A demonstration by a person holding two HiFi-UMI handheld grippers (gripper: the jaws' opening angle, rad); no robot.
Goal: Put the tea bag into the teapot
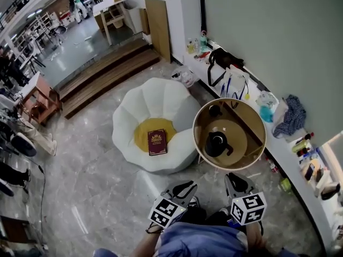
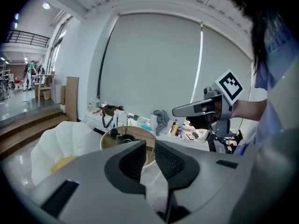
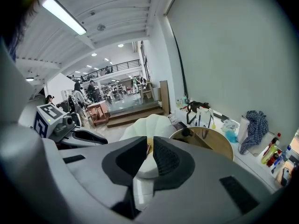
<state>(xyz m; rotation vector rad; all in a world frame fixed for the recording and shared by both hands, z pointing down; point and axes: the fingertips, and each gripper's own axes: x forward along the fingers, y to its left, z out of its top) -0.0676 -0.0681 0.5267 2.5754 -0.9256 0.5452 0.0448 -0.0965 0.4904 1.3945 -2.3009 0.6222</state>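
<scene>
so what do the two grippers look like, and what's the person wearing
The left gripper and right gripper have grey bodies with black ribbed fingers, and each carries a white cube with black square markers. The person wears a light blue short-sleeved shirt.

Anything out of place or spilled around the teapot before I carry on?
Nothing spilled or tipped: the teapot stands upright on the round table. One oddity: no tea bag shows in any view, and both the left gripper and right gripper are empty.
</scene>
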